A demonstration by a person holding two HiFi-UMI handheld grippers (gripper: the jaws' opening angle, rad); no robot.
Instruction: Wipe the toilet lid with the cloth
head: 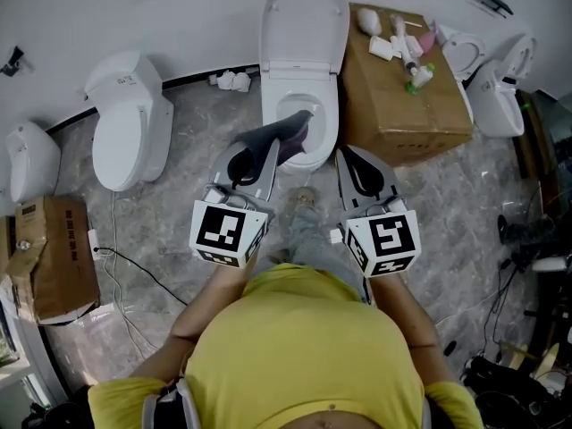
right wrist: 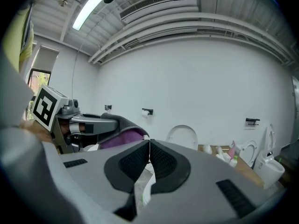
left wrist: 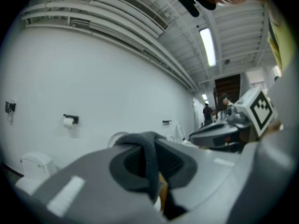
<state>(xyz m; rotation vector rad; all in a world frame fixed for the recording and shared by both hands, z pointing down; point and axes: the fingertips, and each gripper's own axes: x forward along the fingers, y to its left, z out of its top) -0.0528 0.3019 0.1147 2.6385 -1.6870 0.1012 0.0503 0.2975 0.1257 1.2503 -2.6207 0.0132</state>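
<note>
Note left gripper clamped on the cloth, which hangs over the front of the toilet bowl; right gripper pressed closed on nothing. Find the lid raised at the wall edge of the floor. Guard against a loose pinch dropping the cloth into the bowl. Mind the cardboard box just right of the toilet; use the freer floor at left.
</note>
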